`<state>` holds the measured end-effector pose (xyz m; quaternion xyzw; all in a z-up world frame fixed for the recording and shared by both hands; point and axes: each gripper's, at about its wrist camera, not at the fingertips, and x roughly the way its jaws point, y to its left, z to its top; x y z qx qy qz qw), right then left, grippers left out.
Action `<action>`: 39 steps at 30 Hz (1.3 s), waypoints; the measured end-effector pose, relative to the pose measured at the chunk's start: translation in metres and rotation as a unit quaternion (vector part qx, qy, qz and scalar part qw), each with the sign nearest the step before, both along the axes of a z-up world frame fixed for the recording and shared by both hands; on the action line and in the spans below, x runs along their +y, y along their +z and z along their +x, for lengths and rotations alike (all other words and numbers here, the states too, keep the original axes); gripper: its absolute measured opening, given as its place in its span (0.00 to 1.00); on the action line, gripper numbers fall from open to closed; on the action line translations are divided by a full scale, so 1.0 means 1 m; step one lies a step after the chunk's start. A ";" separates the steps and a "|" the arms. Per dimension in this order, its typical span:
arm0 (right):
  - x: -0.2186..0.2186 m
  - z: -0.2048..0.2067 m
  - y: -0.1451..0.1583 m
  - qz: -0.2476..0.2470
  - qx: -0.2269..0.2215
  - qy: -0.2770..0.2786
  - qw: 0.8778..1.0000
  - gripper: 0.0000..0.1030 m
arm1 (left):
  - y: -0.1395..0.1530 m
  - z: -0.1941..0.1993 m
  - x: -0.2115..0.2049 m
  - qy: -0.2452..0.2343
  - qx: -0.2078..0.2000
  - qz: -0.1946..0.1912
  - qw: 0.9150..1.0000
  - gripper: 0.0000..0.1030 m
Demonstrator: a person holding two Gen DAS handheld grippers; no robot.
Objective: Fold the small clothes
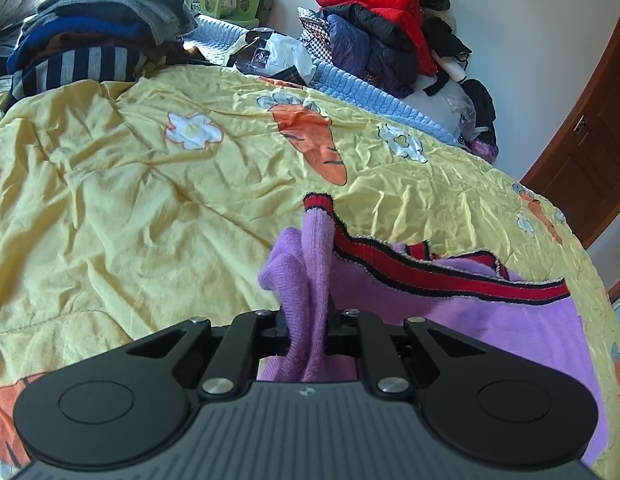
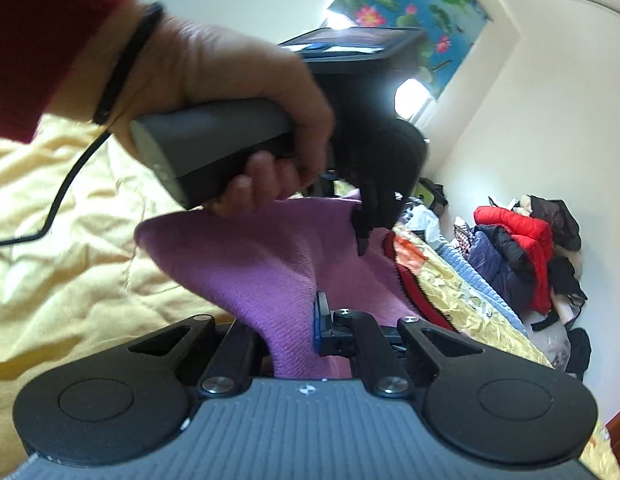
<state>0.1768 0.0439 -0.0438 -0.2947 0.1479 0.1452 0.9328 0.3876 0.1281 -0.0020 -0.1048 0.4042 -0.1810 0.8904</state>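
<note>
Yellow carrot-print quilt (image 1: 150, 208) covers the bed, clothes heaped along the far wall. We have the left gripper (image 1: 308, 320) clamped on a bunched fold of the purple knit garment (image 1: 449, 320), its red-and-black trim (image 1: 429, 276) lying on the quilt. Our right gripper (image 2: 294, 332) pinches the same knit; the left hand (image 2: 238, 80) shows above.

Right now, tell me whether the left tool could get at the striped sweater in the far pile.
Probably not. The left tool is shut on the purple sweater, and the striped sweater lies far across the yellow quilt; it would have to let go first.
</note>
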 end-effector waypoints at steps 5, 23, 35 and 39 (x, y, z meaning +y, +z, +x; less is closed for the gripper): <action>-0.023 -0.011 0.012 0.029 -0.011 -0.009 0.999 0.09 | 0.018 -0.005 -0.006 0.014 0.011 -0.016 1.000 0.10; -0.118 -0.045 0.052 0.157 -0.007 -0.062 0.986 0.09 | 0.081 -0.040 -0.103 -0.023 -0.046 0.038 0.998 0.10; -0.164 -0.056 0.059 0.206 -0.010 -0.094 0.974 0.09 | 0.098 -0.052 -0.159 -0.045 -0.070 0.055 0.995 0.10; -0.179 -0.062 0.061 0.223 -0.011 -0.105 0.969 0.09 | 0.101 -0.056 -0.177 -0.050 -0.076 0.056 0.994 0.10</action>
